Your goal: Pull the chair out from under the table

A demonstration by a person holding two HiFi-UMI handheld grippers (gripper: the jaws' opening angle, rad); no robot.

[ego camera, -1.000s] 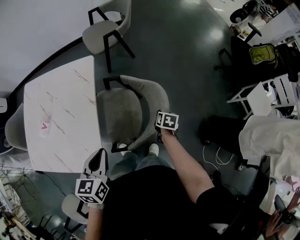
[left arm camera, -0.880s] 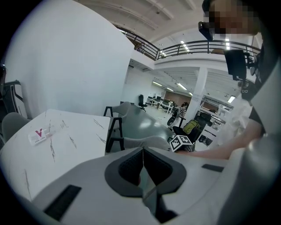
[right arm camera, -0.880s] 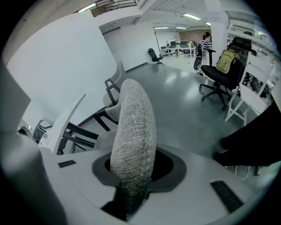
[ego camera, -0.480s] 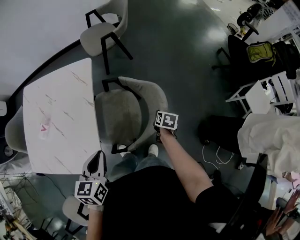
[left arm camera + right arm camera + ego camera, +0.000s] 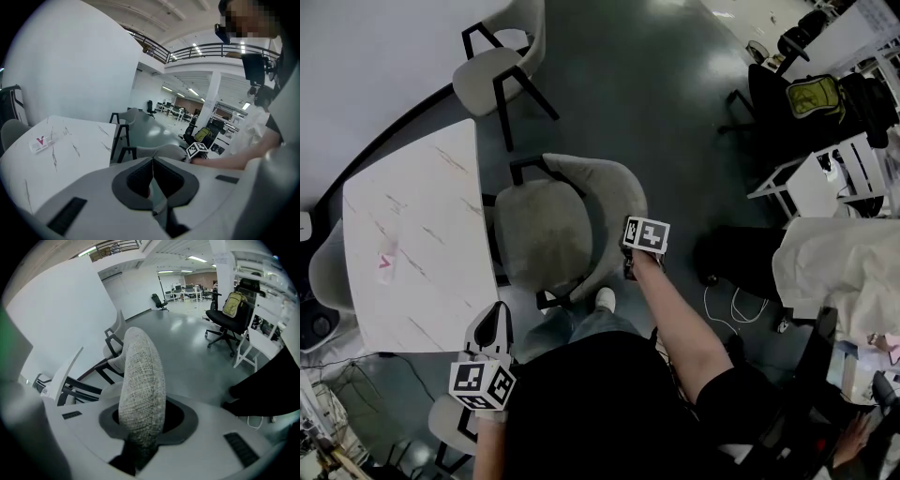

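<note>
Chair (image 5: pixel 548 234) just beside the table (image 5: pixel 412 244), our left gripper (image 5: pixel 494 321) empty at the table's near corner, jaws pressed together, our right gripper (image 5: pixel 633 262) pinching the backrest rim, jaws just closing on it, second chair (image 5: pixel 487 75) past the table's far corner.

Black short-sleeved top (image 5: pixel 609 403), blue jeans (image 5: pixel 572 328), white shoe (image 5: pixel 606 299), pale grey left gripper (image 5: pixel 153 164) and right gripper (image 5: pixel 140 425), black-and-white marker cubes (image 5: pixel 646 234)

The chair (image 5: pixel 548 234) stands just right of the table (image 5: pixel 417 225); a second chair (image 5: pixel 487 75) lies beyond them.
</note>
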